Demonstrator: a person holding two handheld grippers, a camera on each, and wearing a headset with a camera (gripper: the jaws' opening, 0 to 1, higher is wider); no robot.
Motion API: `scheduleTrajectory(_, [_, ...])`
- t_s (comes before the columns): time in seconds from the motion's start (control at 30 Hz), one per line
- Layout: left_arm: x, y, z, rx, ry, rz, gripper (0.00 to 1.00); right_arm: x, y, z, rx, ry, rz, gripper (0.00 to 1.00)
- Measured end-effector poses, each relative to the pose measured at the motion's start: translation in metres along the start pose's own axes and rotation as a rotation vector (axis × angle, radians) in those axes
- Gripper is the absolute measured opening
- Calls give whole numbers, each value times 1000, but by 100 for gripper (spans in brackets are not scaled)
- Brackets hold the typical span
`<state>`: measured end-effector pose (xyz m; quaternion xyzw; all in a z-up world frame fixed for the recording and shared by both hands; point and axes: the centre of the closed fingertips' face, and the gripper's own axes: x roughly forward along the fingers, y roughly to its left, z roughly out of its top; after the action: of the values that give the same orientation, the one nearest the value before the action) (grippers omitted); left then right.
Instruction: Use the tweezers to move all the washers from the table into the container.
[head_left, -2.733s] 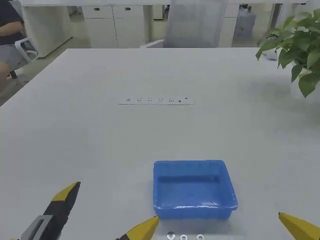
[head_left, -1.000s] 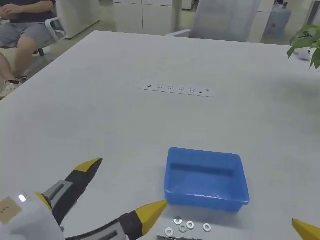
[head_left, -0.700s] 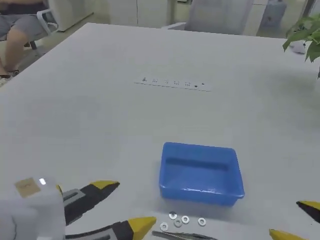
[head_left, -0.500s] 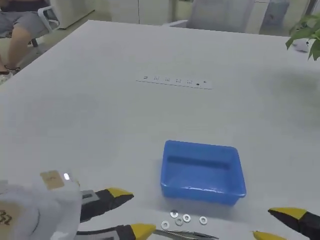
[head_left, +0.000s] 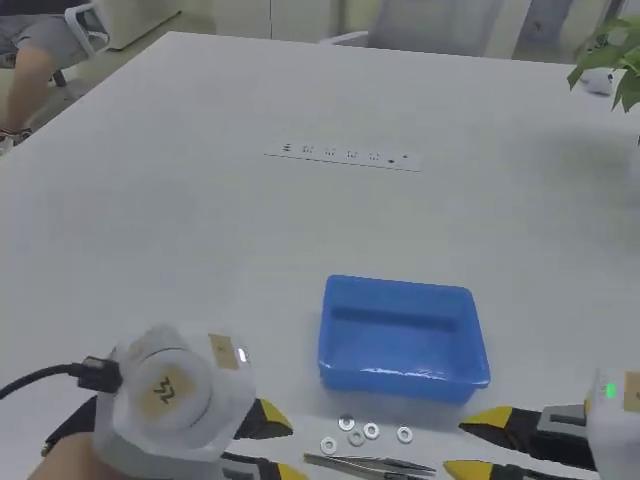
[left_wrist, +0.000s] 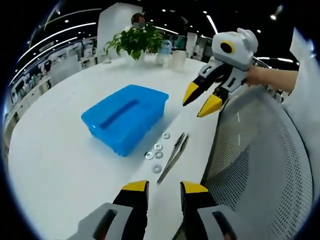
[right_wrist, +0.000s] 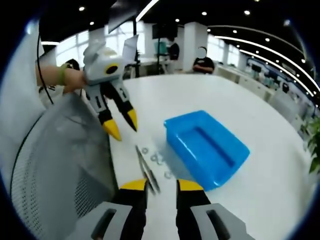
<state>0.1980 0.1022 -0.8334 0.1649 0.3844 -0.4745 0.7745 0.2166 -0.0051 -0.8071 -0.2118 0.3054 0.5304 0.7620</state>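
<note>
In the head view, the left gripper (head_left: 278, 445) is held at lower left and the right gripper (head_left: 470, 443) at lower right, tips turned inward. In the left gripper view, the jaws are seen parted and empty at the bottom, and the washers (left_wrist: 157, 150) are laid mid-frame on the counter (left_wrist: 50, 165). In the right gripper view, the jaws are likewise parted and empty.

Light: bright and even, from rows of ceiling lamps (right_wrist: 204, 13) overhead
Shadows: soft and faint, one thin band under the container (head_left: 400, 378) on the table (head_left: 200, 220)
Glare: pale table nearly washed out
Blur: head view soft all over, far room smeared
Edges: gripper views bulge, straight lines curve
</note>
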Motion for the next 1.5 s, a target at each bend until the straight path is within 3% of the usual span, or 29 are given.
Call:
scheduleTrajectory(0.07, [5,1,-4,30,34,-5,20,7,1,-4,-14,30,17,20])
scheduleTrajectory(0.23, [13,4,-5,63,56,-21,13,19,5,-12,-49,94,62,19])
scheduleTrajectory(0.4, [20,9,-10,118,105,-17,8,28,9,-23,-99,165,101,17])
scheduleTrajectory(0.63, [26,7,-12,174,132,-48,1,37,12,-28,-144,195,132,15])
scheduleTrajectory(0.93, [31,1,-8,230,115,-76,0,46,15,-28,-200,210,168,12])
scheduleTrajectory(1.1, [24,-7,-6,259,115,-94,0,48,18,-29,-227,222,169,11])
scheduleTrajectory(1.4, [-6,-25,21,336,37,-90,0,47,23,-22,-232,186,161,8])
scheduleTrajectory(1.5, [-12,-29,28,351,31,-83,0,46,25,-19,-247,178,165,8])
